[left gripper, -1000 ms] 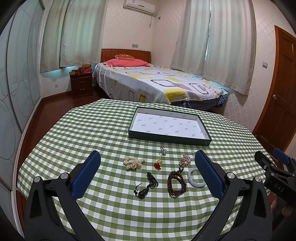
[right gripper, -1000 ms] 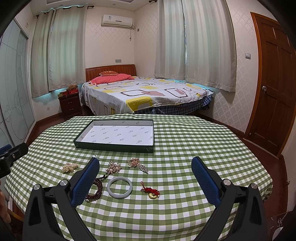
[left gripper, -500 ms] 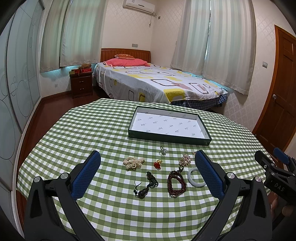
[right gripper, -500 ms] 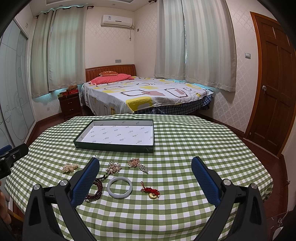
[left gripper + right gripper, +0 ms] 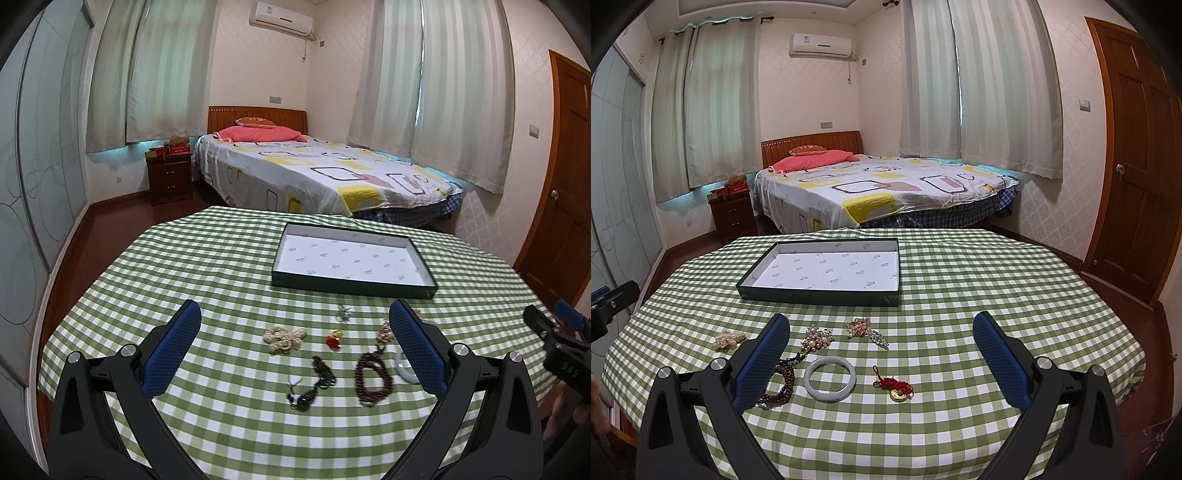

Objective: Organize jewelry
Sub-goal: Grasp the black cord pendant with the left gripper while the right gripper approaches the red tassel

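Note:
A dark green tray (image 5: 351,286) with a white lining lies empty at the far side of the green-checked table. Nearer lie a pearl piece (image 5: 284,338), a red charm (image 5: 334,339), a black cord pendant (image 5: 314,384) and a dark red bead bracelet (image 5: 371,376). My left gripper (image 5: 293,310) hovers open above them, holding nothing. In the right wrist view the tray (image 5: 818,297) is far left, with a white bangle (image 5: 830,382), a red-and-gold charm (image 5: 894,387), two brooches (image 5: 817,338) and the bead bracelet (image 5: 779,387). My right gripper (image 5: 881,321) is open and holds nothing.
The round table (image 5: 997,295) drops off on all sides. Beyond it are a bed (image 5: 886,192), a nightstand (image 5: 733,218) and glass wardrobe doors at the left. A wooden door (image 5: 1137,166) stands at the right. The other gripper (image 5: 561,332) shows at the left view's right edge.
The left wrist view has shifted slightly, so the tray and jewelry sit a little further right and lower. The right view is nearly the same. Both grippers remain open.

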### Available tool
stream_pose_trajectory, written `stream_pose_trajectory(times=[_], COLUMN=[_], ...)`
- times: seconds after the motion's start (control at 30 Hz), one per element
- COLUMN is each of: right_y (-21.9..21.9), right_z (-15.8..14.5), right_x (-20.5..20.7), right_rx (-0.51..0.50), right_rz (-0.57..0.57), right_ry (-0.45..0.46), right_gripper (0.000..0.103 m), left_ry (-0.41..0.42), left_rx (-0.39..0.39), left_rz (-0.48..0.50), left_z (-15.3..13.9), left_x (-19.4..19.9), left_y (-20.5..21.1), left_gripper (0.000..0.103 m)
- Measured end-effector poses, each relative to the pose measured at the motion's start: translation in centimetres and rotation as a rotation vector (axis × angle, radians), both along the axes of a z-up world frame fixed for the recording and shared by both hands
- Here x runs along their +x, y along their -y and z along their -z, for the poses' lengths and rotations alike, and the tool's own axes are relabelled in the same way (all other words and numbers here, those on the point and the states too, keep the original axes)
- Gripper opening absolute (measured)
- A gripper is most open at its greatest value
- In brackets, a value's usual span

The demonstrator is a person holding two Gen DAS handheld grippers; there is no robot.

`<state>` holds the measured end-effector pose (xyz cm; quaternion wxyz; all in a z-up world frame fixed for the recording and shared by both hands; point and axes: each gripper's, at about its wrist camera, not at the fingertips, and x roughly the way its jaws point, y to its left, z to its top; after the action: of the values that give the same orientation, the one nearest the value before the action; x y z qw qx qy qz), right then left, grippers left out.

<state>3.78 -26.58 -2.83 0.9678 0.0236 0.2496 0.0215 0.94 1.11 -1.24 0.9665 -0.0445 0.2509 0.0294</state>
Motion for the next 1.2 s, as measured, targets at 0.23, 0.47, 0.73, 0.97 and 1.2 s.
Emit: stream_pose_trajectory(times=[0.23, 0.47, 0.73, 0.97, 1.2], right_y=[0.7, 0.7, 1.3, 1.1, 1.1], right_z=[4.5, 8.5, 11.2, 12.3, 12.5], right_x=[2.2, 3.7, 5.0, 5.8, 6.0], right_rx=[0.013, 0.013, 0.034, 0.041, 0.046], right_rz=[0.000, -0.012, -0.019, -0.026, -0.025], right_ry=[-0.078, -0.178, -0.247, -0.281, -0.283], right_gripper=[0.097, 0.097, 0.097, 0.097, 0.097], left_ry=[-0.147, -0.289, -0.417, -0.444, -0.447], left_rx=[-0.006, 0.004, -0.018, 0.019, 0.053], left_rz=[0.006, 0.033, 0.071, 0.086, 0.114], left_z=[5.5, 10.7, 14.5, 15.5, 15.5], left_x=[2.9, 5.0, 7.3, 8.0, 7.5], left_y=[-0.8, -0.6, -0.3, 0.3, 0.8], left_gripper=[0.099, 0.099, 0.076, 0.072, 0.069])
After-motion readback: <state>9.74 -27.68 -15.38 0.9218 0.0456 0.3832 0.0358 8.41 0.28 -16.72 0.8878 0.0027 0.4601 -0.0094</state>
